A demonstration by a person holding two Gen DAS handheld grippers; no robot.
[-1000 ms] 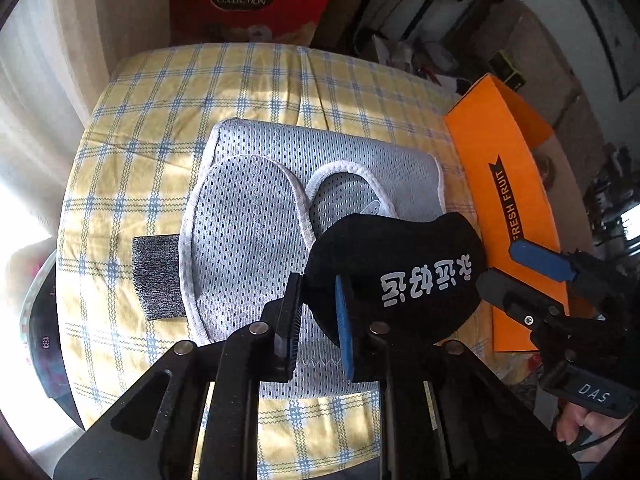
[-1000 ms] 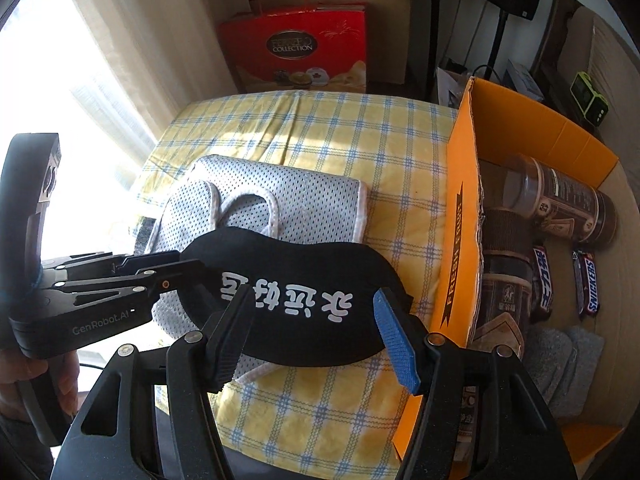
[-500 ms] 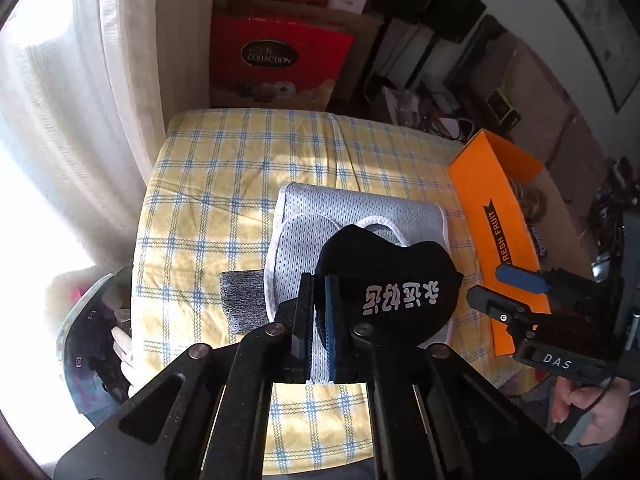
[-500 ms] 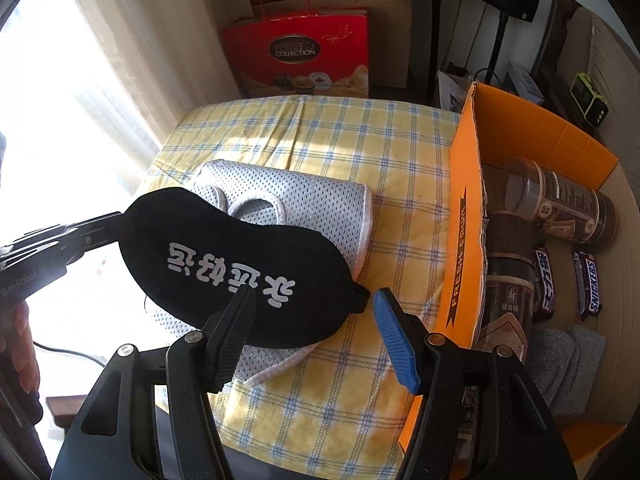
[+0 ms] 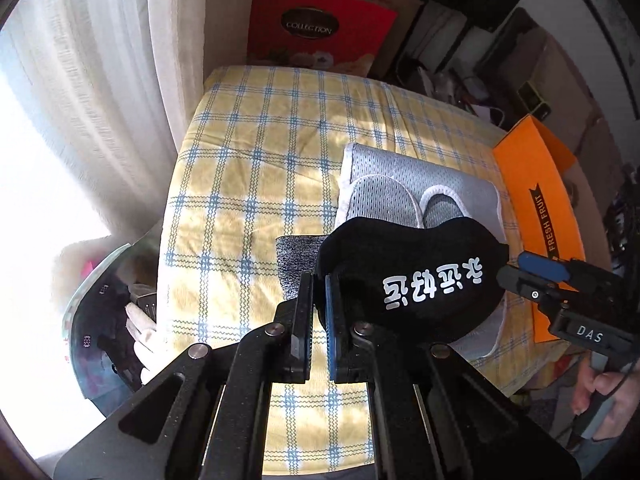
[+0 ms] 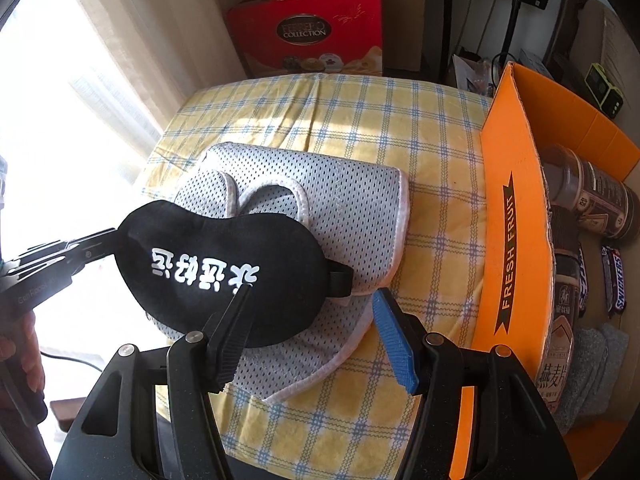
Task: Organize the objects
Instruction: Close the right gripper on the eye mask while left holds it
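My left claw (image 5: 318, 312) is pinching the near left edge of the black eye mask (image 5: 412, 276), its two fingers pressed together on the fabric, and the mask hangs off the desk (image 5: 256, 152) surface, above the grey mesh slippers (image 5: 404, 196). White characters run across the mask's front, and from my right wrist view I see the mask (image 6: 232, 268) stretched out to the left of my right claw (image 6: 312, 332), with its strap end sticking out on the right side, just beyond the claw's dark finger. My right claw is spread and its jaws are closing; nothing is pinched between them, and through the gap I see only the mesh slippers (image 6: 332, 200) and the yellow checked cloth (image 6: 360, 120) that covers the desk. In the left view the right claw's tips (image 5: 532, 276) sit just beside the right end of the mask; I cannot tell whether they touch it. A small grey knitted piece (image 5: 296, 260) lies on the cloth just left of the slippers, partly behind the mask. The orange box (image 6: 516, 216) marked FRESH FRUIT stands at the right edge of the desk, and inside it I see brown jars (image 6: 592, 196), chocolate bars (image 6: 612, 280) and grey fabric (image 6: 592, 364). A red gift box (image 6: 316, 36) stands beyond the far end of the desk, by the curtain (image 5: 100, 92)
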